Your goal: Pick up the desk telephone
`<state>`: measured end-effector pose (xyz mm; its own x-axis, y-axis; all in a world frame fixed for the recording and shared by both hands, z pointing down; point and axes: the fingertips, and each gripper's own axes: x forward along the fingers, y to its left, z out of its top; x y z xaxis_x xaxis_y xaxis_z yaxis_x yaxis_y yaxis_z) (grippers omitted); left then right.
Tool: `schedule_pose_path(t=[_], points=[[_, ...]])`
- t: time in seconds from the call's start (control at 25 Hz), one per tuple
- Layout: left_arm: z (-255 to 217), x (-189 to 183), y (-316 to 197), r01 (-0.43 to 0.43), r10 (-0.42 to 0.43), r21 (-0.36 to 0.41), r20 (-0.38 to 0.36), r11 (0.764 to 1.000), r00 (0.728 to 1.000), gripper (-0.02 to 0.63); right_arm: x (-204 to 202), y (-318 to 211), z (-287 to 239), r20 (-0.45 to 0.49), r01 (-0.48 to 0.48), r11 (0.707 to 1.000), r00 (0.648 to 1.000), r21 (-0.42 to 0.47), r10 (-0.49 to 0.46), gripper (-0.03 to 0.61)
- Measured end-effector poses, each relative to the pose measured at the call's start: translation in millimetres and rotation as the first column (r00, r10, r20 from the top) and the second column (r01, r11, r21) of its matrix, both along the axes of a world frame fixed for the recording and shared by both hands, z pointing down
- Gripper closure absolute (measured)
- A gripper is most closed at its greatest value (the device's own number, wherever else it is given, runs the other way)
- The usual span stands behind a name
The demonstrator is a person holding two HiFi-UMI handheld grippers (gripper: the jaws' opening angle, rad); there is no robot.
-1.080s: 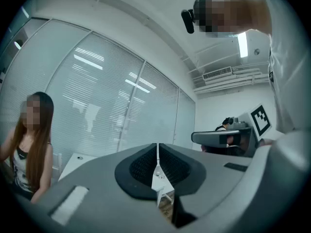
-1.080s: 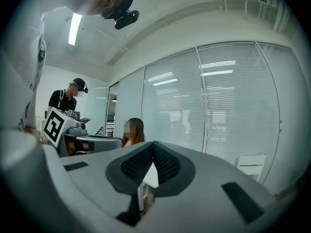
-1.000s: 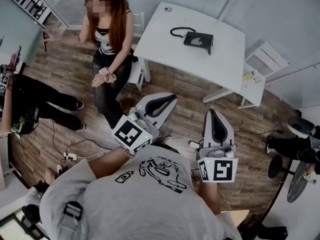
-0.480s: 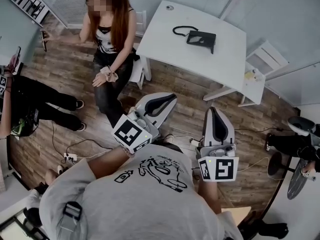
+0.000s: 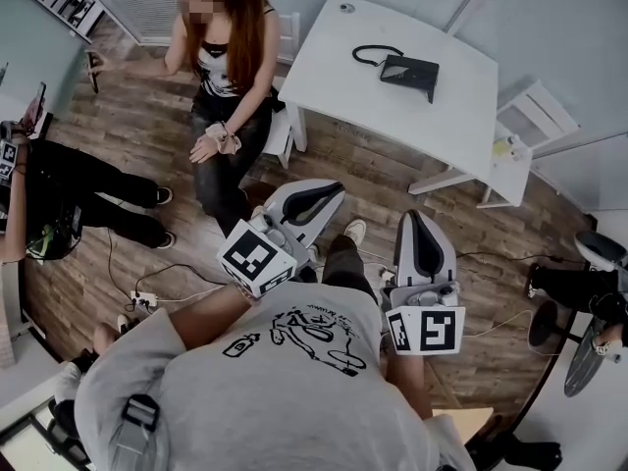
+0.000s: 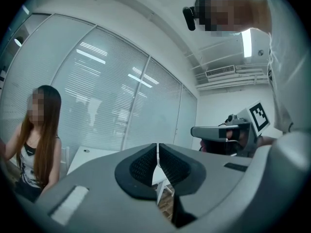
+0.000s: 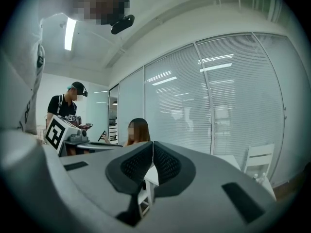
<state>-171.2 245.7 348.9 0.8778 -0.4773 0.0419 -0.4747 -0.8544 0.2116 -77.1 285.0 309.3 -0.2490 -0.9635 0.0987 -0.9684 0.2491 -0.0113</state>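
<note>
Plainly, we are well short of any grasp: the desk telephone (image 5: pixel 410 72) sits toward the far right of the white worktop (image 5: pixel 368 111), with its coiled cord (image 5: pixel 370 52) looped just to its left, well apart from both tools. The left gripper (image 5: pixel 329 190) and the right gripper (image 5: pixel 416 222) both have their jaws pressed together with nothing between them. We judge the first risk to be arriving with them closed and nudging the telephone toward the far edge instead of taking it. The cord could also snag, or the handset could slip from its base if we lift only one part. On the way, the cables (image 5: pixel 147 281) on the wooden floor at our left could catch a foot. A seated person (image 5: pixel 224 77) is just beside the worktop's left corner, so a wide left swing is unwise. To the right stands a small white chair (image 5: pixel 530 116), close to the worktop. The floor straight ahead, up to the near edge, looks open.
</note>
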Motion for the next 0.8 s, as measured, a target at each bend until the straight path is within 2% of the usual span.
schedule_pose_path(t=[0.28, 0.8], points=[[-1.1, 31.3, -25.5, 0.004, -0.004, -0.002, 0.008, 1.000, 1.000, 0.606, 32.1, -26.0, 3.5, 0.019, -0.004, 1.000, 1.000, 0.003, 0.003, 0.572], [-8.5, 159.8, -112.1, 0.013, -0.013, 0.012, 0.016, 1.000, 1.000, 0.606, 163.8, -111.7, 4.0, 0.042, -0.009, 1.000, 0.999, 0.003, 0.009, 0.572]])
